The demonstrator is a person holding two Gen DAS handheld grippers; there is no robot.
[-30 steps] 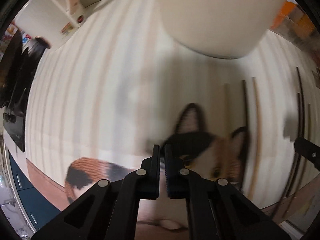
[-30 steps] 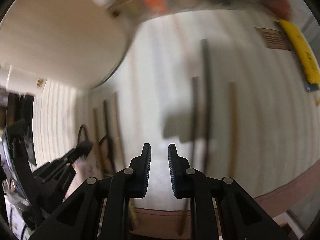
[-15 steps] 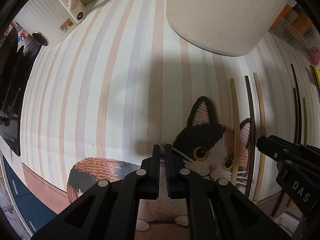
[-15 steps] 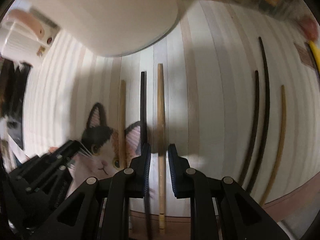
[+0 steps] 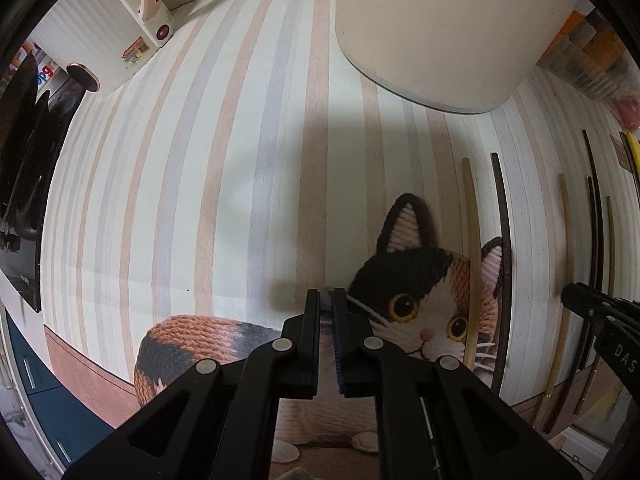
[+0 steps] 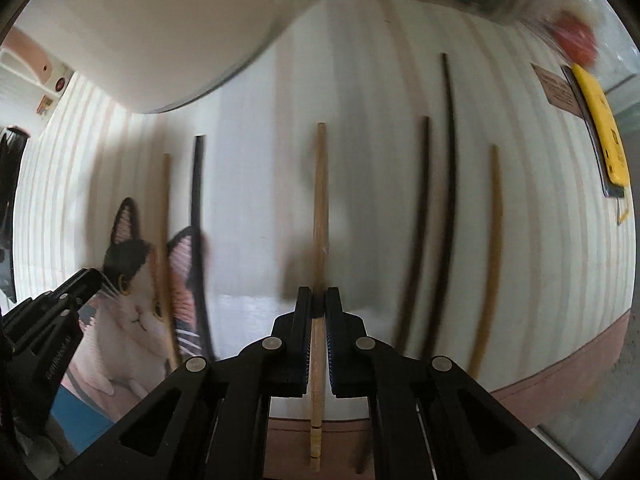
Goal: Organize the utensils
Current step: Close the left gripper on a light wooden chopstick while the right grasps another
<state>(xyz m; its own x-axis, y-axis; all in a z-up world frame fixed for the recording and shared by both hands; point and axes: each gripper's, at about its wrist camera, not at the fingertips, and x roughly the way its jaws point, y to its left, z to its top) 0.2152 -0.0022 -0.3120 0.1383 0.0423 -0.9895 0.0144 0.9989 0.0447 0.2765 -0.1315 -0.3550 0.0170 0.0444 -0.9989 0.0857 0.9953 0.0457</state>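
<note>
Only the right wrist view shows right gripper (image 6: 319, 300) fingers pinching a light chopstick (image 6: 319, 208).

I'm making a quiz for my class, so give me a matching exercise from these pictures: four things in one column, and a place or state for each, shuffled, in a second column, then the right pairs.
Column one:
1. left gripper
2. right gripper
3. yellow object
4. white container

Column two:
A. lies flat at the far right edge of the striped mat
B. closed on a light wooden chopstick
C. stands at the top of the mat, above the chopsticks
D. shut with nothing between its fingers, beside the printed cat

Pairs: 1-D, 2-B, 3-A, 4-C
</note>
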